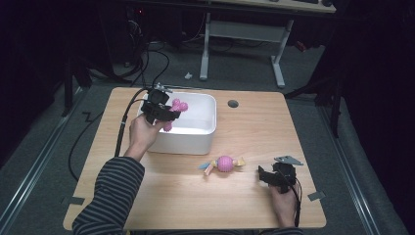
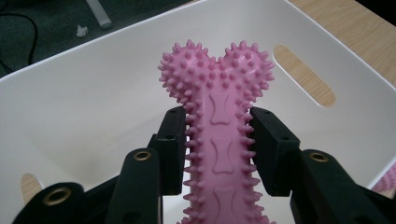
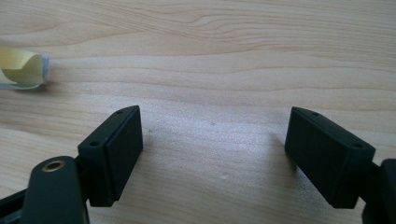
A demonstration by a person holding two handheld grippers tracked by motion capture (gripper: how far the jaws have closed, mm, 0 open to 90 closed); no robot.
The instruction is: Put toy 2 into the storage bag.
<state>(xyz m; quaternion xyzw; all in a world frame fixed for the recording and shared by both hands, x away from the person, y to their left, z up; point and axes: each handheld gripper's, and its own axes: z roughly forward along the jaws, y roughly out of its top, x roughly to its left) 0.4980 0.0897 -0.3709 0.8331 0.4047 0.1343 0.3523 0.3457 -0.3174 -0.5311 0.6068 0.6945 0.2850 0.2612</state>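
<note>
Here the left gripper (image 1: 164, 111) is held over the near-left part of the white plastic bin (image 1: 205, 128), and its fingers (image 2: 273, 149) pinch the shaft of a pink spiky bone-shaped chew toy (image 2: 219, 140) from both sides. In the left gripper view the toy's knobbed, two-lobed end sticks out beyond the fingers and points into the bin, whose white floor and walls lie behind it; one wall has an oval handle slot (image 2: 303, 74) through which the worktop shows. Whether the toy touches the bin's floor cannot be told. The bin stands on the far-left part of the wooden worktop (image 1: 254, 122). Just in front of the bin's near-right corner lies a second toy, a pink spiky ball with coloured tabs at its ends (image 1: 224, 163), resting on the worktop. The right gripper (image 1: 274, 177) sits to the right of that ball toy, near it but apart, low over the worktop. Its fingers (image 3: 114, 154) are spread wide with nothing but bare wood between them, and a yellow tab of the ball toy shows off to one side of them in the right gripper view.
</note>
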